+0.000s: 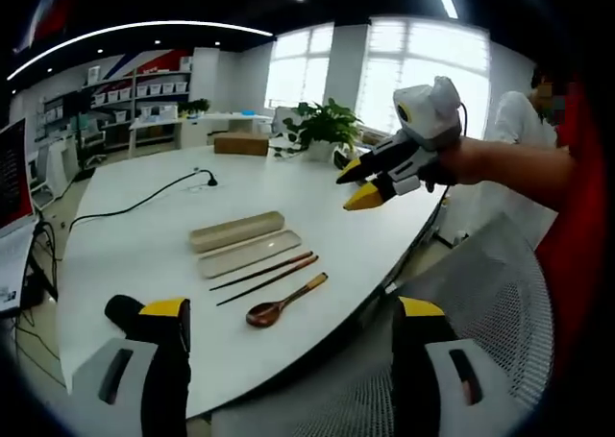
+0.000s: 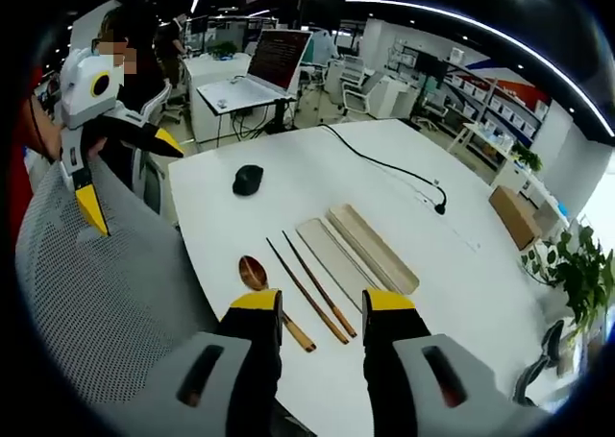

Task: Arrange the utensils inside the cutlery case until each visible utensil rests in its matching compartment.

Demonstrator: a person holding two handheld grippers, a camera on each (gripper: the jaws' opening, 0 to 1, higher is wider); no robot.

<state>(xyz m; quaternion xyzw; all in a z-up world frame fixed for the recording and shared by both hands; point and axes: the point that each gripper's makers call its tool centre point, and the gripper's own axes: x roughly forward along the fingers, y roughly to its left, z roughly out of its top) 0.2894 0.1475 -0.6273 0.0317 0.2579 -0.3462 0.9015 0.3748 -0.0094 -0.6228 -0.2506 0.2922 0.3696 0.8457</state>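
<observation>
The beige cutlery case lies in two halves side by side on the white table (image 1: 144,254): a thicker half (image 1: 236,230) (image 2: 373,249) and a shallow, empty tray half (image 1: 250,254) (image 2: 332,253). Beside the tray lie two dark chopsticks (image 1: 265,275) (image 2: 312,285), then a wooden spoon (image 1: 285,301) (image 2: 252,272) nearest the table edge. My left gripper (image 1: 291,310) (image 2: 130,176) is open, held in the air off the table's edge. Also open, my right gripper (image 2: 322,303) (image 1: 357,187) hovers above the utensils. Neither holds anything.
A black mouse (image 2: 248,179) and a black cable (image 2: 384,163) lie on the table. A cardboard box (image 1: 240,145) and a potted plant (image 1: 327,125) stand at its far end. A grey mesh chair back (image 2: 106,293) stands against the near edge.
</observation>
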